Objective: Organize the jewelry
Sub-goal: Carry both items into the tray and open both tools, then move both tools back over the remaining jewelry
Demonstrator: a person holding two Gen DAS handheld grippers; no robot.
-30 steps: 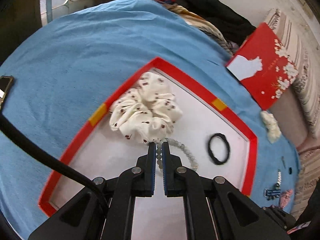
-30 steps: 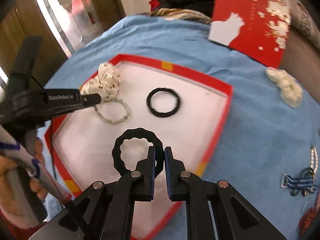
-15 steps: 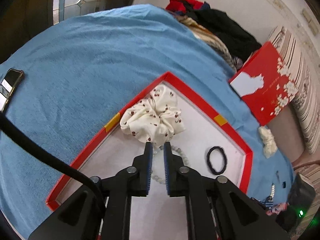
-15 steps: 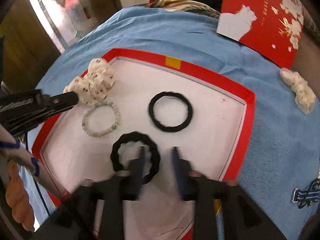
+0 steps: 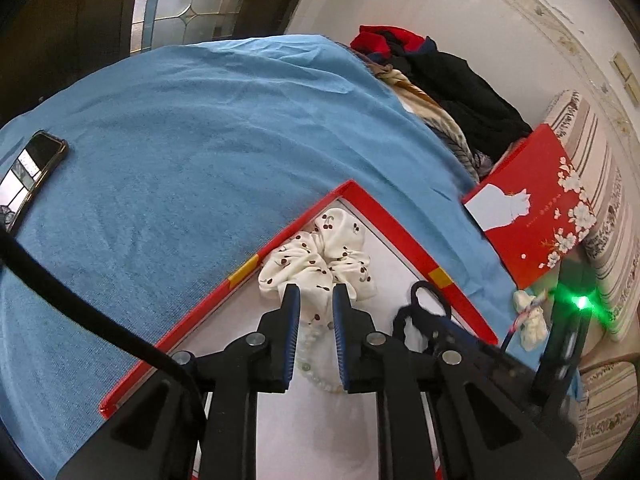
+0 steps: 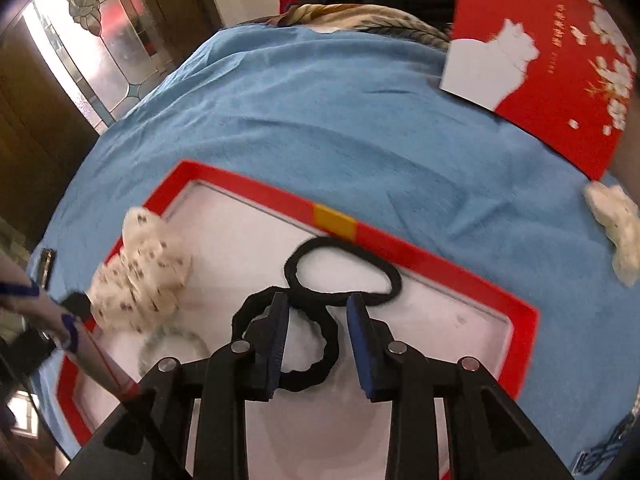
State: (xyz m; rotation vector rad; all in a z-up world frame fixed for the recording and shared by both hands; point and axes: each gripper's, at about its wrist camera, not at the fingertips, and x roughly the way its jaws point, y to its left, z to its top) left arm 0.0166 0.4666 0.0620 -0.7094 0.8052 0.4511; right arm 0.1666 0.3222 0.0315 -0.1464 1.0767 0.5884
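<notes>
A red-rimmed white tray (image 5: 384, 210) (image 6: 440, 264) lies on a blue cloth. In it are a cream cherry-print scrunchie (image 5: 320, 256) (image 6: 140, 280), a pale bead bracelet (image 5: 316, 368) (image 6: 172, 340), a smooth black hair tie (image 6: 344, 276) and a wavy black hair tie (image 6: 316, 356). My left gripper (image 5: 314, 300) is open and empty, raised above the bracelet and the scrunchie. My right gripper (image 6: 318, 304) is open, and the wavy hair tie lies on the tray between and under its fingers.
A red box lid with a white cat (image 5: 532, 208) (image 6: 552, 64) leans at the back right. A phone (image 5: 28, 176) lies on the cloth at far left. A small cream scrunchie (image 6: 616, 232) lies right of the tray. Clothes are piled behind.
My right gripper has opened and let the wavy black hair tie down onto the tray. My left gripper has opened off the bead bracelet and has lifted back.
</notes>
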